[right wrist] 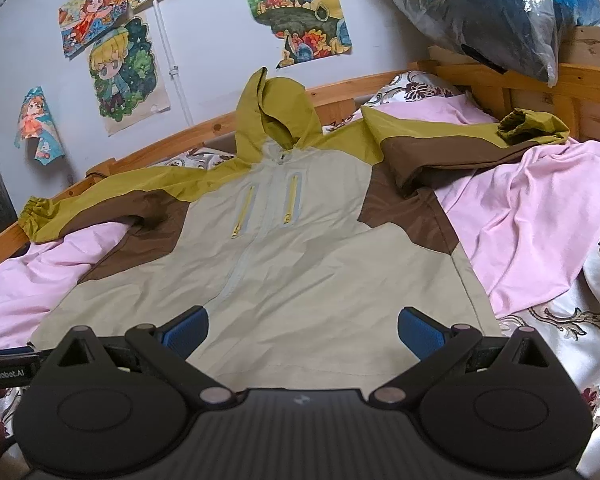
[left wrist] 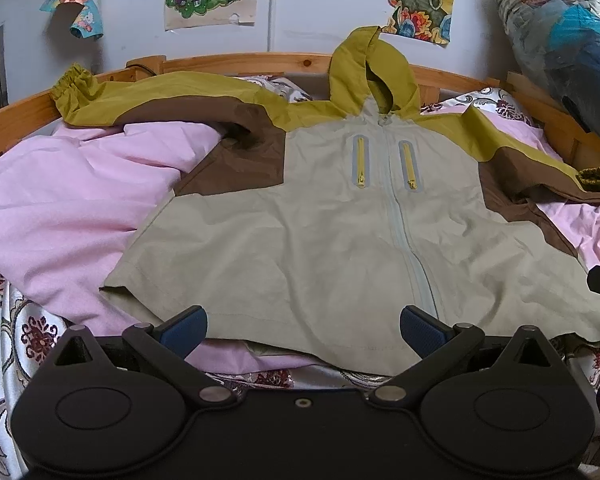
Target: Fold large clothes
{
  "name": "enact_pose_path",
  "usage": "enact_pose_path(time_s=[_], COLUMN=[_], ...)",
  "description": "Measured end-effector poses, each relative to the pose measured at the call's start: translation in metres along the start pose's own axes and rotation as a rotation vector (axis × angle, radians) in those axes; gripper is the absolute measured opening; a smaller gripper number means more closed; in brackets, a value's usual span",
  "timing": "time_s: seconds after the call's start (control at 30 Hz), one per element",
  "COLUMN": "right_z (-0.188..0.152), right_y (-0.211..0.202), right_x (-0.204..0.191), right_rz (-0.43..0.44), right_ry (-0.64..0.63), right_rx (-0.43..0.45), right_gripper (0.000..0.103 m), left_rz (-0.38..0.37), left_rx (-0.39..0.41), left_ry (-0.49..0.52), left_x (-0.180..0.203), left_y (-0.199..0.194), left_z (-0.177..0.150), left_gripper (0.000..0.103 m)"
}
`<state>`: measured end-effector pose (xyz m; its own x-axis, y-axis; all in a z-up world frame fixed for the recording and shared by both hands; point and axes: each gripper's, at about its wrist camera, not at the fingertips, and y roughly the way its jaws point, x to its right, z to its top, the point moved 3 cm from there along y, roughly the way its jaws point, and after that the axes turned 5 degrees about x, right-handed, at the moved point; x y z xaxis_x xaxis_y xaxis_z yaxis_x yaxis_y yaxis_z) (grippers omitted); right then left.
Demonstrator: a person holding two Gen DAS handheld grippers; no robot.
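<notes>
Hooded jacket point(left wrist: 340, 220) front-up on pink sheet point(left wrist: 60, 200) | right view alone shows bare bedding right of hem | left gripper point(left wrist: 302, 330), right gripper point(right wrist: 302, 330): jaws spread, empty

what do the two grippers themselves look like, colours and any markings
Both the left gripper and the right gripper are matte black, with rounded housings, silver pivot pins and ribbed blue fingertip pads. The right one's body is grooved with a small pale logo.
</notes>
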<state>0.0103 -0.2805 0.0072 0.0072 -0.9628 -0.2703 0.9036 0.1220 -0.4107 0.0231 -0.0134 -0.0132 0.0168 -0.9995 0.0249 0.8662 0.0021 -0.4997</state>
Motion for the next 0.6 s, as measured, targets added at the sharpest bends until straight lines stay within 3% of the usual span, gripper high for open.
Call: enact_pose_path(time_s=[0.33, 0.6], right_z=[0.0, 0.007], right_y=[0.0, 0.001], right_x=[0.007, 0.011], right_rz=[-0.072, -0.131], right_ry=[0.022, 0.005], right_rx=[-0.021, -0.049], right_gripper=[0.103, 0.103], left_rz=[0.033, 0.007], left_rx=[-0.007, -0.048], left_ry=[0.024, 0.026], left_x=[0.002, 0.012], left_y=[0.001, 0.015], left_z=[0.008, 0.028], left_gripper=[0.102, 0.102])
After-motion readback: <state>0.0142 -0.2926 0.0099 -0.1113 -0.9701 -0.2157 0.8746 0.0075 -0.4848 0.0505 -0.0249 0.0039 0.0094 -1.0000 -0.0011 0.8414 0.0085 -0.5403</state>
